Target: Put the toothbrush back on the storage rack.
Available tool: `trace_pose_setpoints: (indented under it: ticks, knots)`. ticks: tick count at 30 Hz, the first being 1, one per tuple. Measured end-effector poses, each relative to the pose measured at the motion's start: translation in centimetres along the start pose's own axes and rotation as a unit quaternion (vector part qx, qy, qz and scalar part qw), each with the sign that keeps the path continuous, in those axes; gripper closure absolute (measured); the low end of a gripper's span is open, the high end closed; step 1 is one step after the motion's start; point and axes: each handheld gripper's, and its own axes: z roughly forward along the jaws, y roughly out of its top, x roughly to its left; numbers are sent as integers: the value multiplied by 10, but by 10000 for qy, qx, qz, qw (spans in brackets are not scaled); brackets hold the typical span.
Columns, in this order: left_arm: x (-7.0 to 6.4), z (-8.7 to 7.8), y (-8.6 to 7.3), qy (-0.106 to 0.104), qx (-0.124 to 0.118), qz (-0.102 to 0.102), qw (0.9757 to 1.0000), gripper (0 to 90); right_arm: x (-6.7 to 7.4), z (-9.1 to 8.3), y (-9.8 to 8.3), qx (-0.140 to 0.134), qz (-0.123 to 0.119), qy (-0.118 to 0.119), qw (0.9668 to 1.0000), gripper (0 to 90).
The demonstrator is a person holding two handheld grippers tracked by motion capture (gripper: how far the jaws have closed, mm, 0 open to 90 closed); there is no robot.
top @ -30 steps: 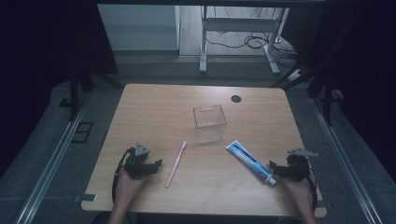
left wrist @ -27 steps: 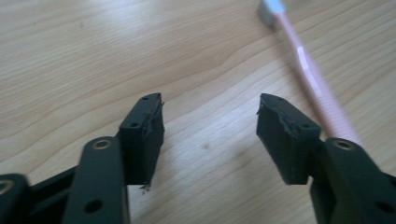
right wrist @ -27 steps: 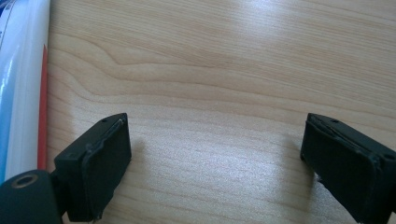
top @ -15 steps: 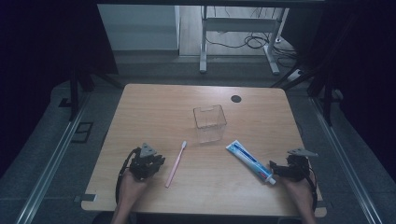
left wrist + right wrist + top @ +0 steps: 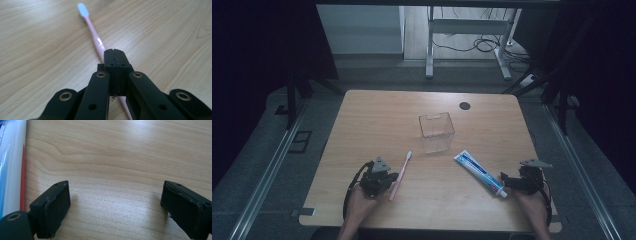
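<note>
The left gripper (image 5: 115, 53) has just been closing, and its jaws clamp the pink toothbrush (image 5: 93, 35) mid-handle on the table (image 5: 362, 120); its long axis points ahead toward the clear box (image 5: 437, 131). The right gripper's (image 5: 115, 207) jaws stand apart.

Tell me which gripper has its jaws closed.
The left gripper: its jaws have just closed, pressed together over the pink toothbrush. The right gripper stands wide open beside the toothpaste tube.

On the worktop (image 5: 362, 125) the open-topped box (image 5: 436, 131) stands at the middle, the toothbrush (image 5: 400, 168) lies in front of it to the left, the toothpaste tube (image 5: 478, 172) in front to the right, and a small round disc (image 5: 465, 105) sits behind near the far edge.
</note>
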Motion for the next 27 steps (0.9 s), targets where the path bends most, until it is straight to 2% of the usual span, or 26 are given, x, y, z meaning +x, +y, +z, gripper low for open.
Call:
trace_pose_setpoints:
  ticks: [5,9,17,27]
  knots:
    - [-7,4,1,-141,40,68,9999,896,0,0,0,0,0,0,10000,84]
    - [-15,11,1,-216,170,149,9995,896,0,0,0,2,0,-1,10000,84]
    - [-18,20,-1,-162,369,199,9990,897,0,0,0,3,-1,-2,10000,84]
    - [-13,22,-5,-103,500,98,9986,896,0,0,0,2,-2,-3,10000,84]
